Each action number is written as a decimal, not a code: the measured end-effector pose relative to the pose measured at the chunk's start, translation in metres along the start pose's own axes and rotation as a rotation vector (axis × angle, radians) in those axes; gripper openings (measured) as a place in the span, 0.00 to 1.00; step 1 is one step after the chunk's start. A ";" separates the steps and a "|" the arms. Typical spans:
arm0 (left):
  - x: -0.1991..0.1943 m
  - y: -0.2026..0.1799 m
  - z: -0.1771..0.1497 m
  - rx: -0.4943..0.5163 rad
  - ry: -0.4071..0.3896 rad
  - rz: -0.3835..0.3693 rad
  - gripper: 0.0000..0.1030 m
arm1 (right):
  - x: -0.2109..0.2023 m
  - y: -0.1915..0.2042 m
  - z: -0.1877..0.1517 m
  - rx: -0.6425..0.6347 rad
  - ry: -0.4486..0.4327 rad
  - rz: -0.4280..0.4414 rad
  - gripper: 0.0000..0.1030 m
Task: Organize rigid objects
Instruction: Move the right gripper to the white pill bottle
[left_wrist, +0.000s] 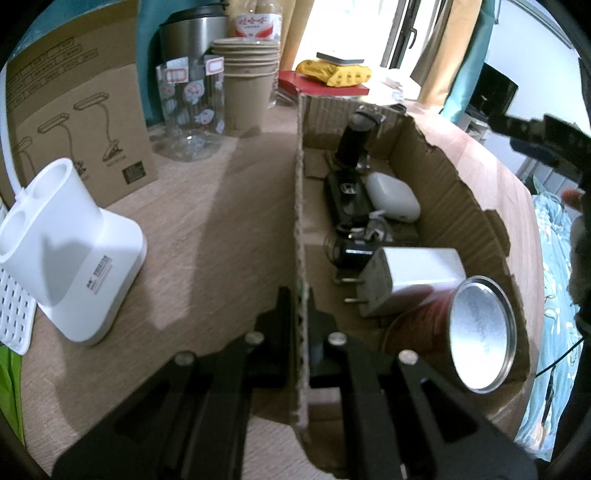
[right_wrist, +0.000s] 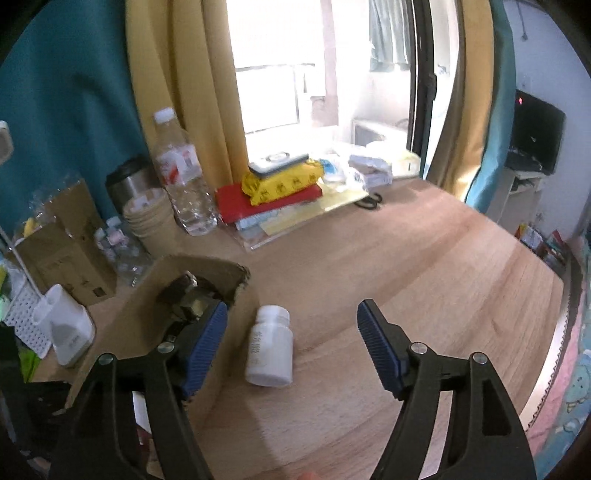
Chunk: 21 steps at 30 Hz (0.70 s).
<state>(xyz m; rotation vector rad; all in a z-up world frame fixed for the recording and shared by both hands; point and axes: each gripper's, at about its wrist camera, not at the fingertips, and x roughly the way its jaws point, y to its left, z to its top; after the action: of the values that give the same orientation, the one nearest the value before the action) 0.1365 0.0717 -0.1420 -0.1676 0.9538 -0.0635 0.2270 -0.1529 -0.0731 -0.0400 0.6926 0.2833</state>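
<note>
Wooden table (right_wrist: 424, 266): broad bare room at centre and right of the right wrist view.
Torn brown cardboard box (left_wrist: 436, 162): left black gripper (left_wrist: 302, 295) is pinched on its near wall.
White plastic pill bottle (right_wrist: 271, 347): lying at lower centre, just beside the box.
Right blue-padded gripper (right_wrist: 291, 341): spread, empty; should be centred over the bottle, clear of the box wall.

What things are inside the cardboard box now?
Inside the cardboard box: a red tin, a white charger, a car key, a white case and a black cylinder. Whatever lies beneath them is hidden.
</note>
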 end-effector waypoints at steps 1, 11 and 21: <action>0.000 0.000 0.000 -0.001 0.000 0.000 0.04 | 0.004 -0.001 -0.002 -0.001 0.010 -0.002 0.74; 0.000 -0.001 0.000 0.000 0.000 0.001 0.04 | 0.036 -0.001 -0.016 -0.002 0.079 0.005 0.74; 0.000 -0.001 0.000 0.001 0.000 0.001 0.04 | 0.054 0.001 -0.023 -0.011 0.121 0.009 0.74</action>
<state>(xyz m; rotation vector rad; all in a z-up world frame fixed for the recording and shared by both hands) 0.1361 0.0709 -0.1419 -0.1665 0.9538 -0.0632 0.2523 -0.1416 -0.1252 -0.0647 0.8116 0.2950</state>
